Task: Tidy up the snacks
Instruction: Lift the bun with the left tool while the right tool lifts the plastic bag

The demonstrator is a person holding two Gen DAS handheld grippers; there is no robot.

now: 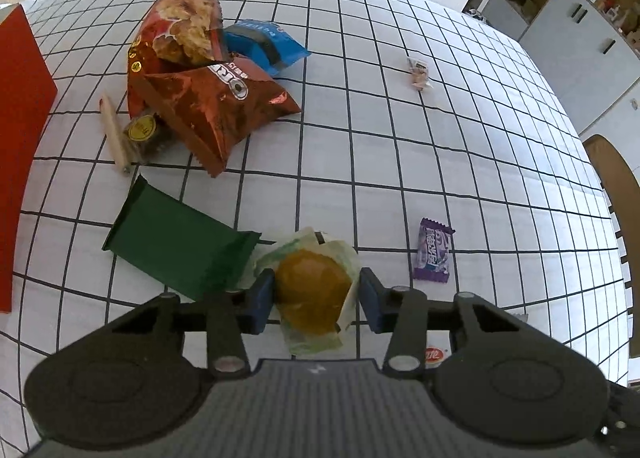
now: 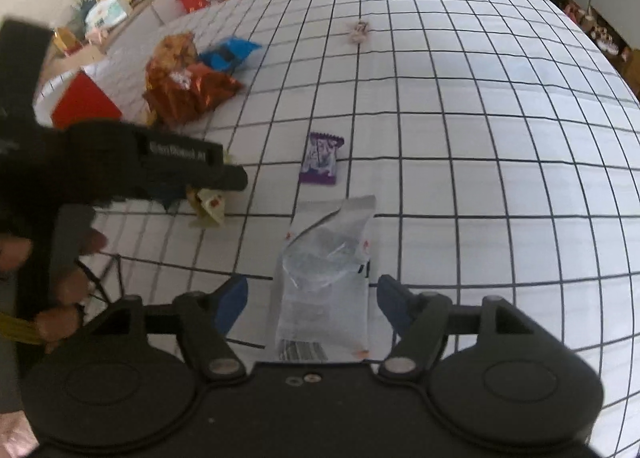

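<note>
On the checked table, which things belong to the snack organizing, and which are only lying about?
Belong to the job:
- round pastry, between left tool pads
- silver packet, between right tool pads, not touched
- purple candy
- green packet
- brown bags
- blue packet

Lying about:
- red box
- cabinets

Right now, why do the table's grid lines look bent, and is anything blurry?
Both views are fisheye, so the checked tablecloth bows outward. Left wrist view: sharp, with glare on the orange foil bag. Right wrist view: softer; the left gripper and the hand at its edge are smeared.
</note>
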